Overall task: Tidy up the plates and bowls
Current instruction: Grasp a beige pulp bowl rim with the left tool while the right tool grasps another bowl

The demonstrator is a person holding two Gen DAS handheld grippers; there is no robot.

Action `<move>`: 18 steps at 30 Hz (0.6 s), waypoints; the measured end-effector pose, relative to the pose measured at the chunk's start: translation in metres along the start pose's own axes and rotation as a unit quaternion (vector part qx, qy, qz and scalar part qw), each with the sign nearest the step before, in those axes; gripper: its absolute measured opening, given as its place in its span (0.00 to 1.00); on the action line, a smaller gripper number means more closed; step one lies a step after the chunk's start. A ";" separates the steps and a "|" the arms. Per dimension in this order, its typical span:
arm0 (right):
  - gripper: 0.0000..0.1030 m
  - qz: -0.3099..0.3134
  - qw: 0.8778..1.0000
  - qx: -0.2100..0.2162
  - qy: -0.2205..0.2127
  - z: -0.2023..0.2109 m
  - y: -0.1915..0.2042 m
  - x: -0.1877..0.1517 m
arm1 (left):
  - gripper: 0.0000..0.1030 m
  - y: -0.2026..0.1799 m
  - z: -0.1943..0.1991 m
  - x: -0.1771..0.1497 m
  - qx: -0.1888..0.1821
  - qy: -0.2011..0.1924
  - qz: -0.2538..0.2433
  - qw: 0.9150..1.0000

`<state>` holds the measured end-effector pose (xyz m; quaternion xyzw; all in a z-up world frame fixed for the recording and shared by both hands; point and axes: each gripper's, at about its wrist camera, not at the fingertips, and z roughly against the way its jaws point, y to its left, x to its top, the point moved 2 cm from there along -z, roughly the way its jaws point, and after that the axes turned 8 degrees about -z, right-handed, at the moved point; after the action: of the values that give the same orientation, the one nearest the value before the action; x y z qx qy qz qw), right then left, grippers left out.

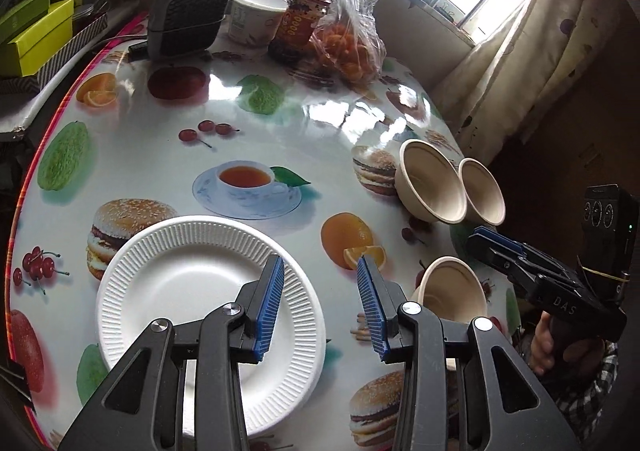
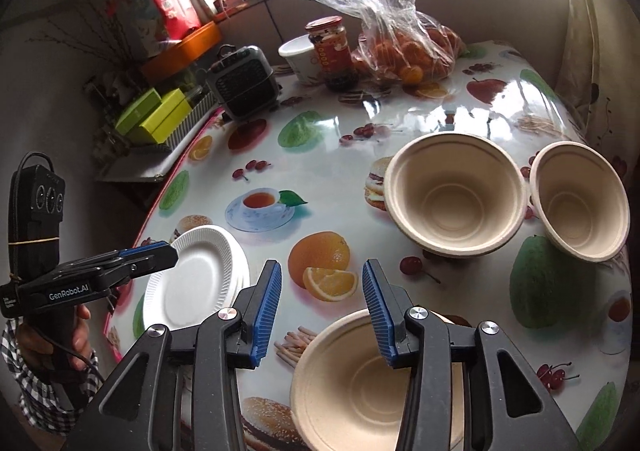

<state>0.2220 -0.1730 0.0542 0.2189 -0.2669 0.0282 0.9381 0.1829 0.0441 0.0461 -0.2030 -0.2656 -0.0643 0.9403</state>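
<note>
Left tongs (image 1: 321, 265) gape above the plate (image 1: 192, 283); right tongs (image 2: 322, 271) (also empty) gape above a bowl (image 2: 352, 383). Two more bowls (image 2: 456, 191) sit beyond it on the surface (image 1: 280, 123).

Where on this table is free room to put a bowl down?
The widest bare stretch is mid-table, between the white plates, the two far bowls and the back row. The back is crowded: fan, cup, jar, bag of oranges. The near bowl fills the front.
</note>
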 end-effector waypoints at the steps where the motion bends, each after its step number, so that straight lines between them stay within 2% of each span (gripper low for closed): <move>1: 0.40 -0.009 1.000 -0.002 -0.007 0.004 -0.007 0.000 | 0.38 -0.004 -0.004 0.003 -0.004 0.001 -0.005 1.000; 7: 0.40 -0.052 0.997 -0.023 -0.047 0.024 -0.047 0.002 | 0.38 -0.029 -0.028 0.023 -0.026 0.006 -0.026 0.999; 12: 0.40 -0.072 0.993 -0.054 -0.075 0.033 -0.077 0.006 | 0.38 -0.050 -0.046 0.040 -0.027 0.004 -0.047 0.999; 18: 0.40 -0.075 0.990 -0.064 -0.096 0.031 -0.104 0.015 | 0.38 -0.067 -0.071 0.057 -0.019 -0.003 -0.059 0.998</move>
<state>0.2367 -0.2809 0.0446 0.1791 -0.3395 -0.0809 0.9199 0.2493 -0.0468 0.0445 -0.2050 -0.2790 -0.1237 0.9300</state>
